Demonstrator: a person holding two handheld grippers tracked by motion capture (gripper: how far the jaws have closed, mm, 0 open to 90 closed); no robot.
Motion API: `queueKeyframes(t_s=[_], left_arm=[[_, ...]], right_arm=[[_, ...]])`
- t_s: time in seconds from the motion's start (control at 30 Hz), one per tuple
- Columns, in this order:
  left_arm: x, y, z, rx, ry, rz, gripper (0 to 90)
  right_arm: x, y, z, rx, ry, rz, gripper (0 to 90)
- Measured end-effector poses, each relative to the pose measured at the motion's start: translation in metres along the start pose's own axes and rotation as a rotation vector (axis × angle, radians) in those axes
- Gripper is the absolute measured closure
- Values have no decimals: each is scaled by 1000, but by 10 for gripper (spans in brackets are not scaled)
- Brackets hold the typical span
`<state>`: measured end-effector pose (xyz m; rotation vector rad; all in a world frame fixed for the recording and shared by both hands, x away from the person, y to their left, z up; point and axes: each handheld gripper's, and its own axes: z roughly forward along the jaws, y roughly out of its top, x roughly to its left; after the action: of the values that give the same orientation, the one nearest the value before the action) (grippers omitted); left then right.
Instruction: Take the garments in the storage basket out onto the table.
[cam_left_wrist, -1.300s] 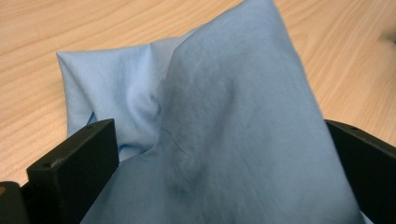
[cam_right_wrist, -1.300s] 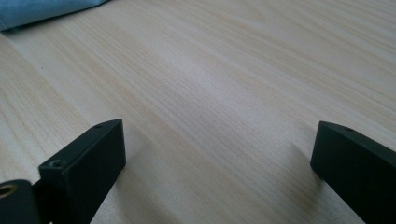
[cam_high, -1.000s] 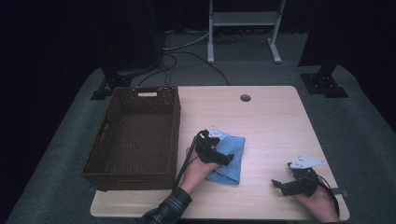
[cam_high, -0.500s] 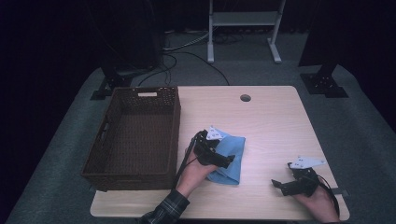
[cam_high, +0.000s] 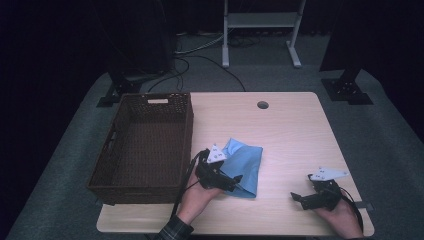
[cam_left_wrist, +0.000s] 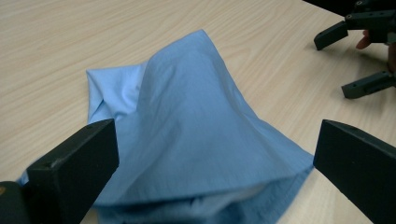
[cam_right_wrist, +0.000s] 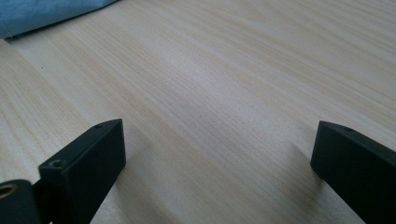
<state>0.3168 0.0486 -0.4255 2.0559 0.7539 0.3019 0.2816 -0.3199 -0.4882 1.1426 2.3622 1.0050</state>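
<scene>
— Where was the blue cloth (cam_high: 244, 167)?

— It lay rumpled on the table (cam_high: 295, 130), just right of the brown wicker basket (cam_high: 145, 145), its middle humped up in a soft peak.

— And the left tool (cam_high: 227, 179)?

— It sat over the cloth's near left edge with its jaws spread wide; in the left gripper view the cloth rose between them, gripped by neither.

— The right tool (cam_high: 300, 197)?

— Well apart, at the table's near right corner, low over bare wood. Its jaws gaped wide too, with nothing between them.
</scene>
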Motion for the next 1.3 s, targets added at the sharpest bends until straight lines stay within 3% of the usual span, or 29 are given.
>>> queueKeyframes(t_s=[0.17,0.5,0.87,1.1,1.3], left_arm=[[-4,-14,-10,-16,6,-7,0],[-20,-31,-8,-7,-2,22,0],[-20,-50,9,76,-20,21,0],[-17,-59,18,153,7,46,0],[-15,-61,19,169,39,68,0]], right_arm=[[0,1,1,1,-1,3,21],[0,1,1,0,0,1,21],[0,0,0,0,4,-3,22],[0,0,1,-1,5,-6,21],[0,0,1,-1,6,-7,21]])
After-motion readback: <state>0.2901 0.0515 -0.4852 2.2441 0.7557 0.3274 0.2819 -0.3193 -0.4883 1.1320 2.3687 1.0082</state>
